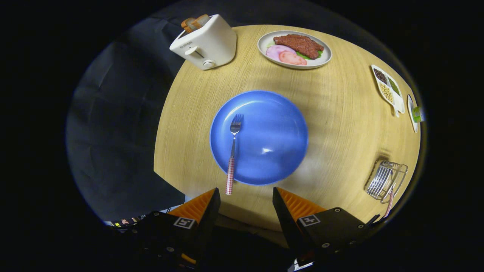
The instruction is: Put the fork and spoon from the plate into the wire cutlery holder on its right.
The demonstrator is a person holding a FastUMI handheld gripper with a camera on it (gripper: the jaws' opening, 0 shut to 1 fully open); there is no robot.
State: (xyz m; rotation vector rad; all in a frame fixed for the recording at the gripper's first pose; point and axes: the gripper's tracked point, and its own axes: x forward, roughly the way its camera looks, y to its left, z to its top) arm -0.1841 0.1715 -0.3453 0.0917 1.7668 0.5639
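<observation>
The plate (264,124) sits mid-table (340,124), just ahead of the parted, empty fingers of the gripper (245,196). On its left half lies the fork (233,151) — handle overhanging the near rim. Beyond it left stands a toaster (206,43); beyond it, a dish of meat (295,49). Right of the plate — well apart — the wire cutlery holder (385,179), a handle in it; farther back, a divided dish (388,88).

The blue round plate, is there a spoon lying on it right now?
No, the blue round plate carries just the fork with the checked handle, ahead of the open gripper.

Blue plate (272,128); fork (232,155) handle red-white checked.
</observation>
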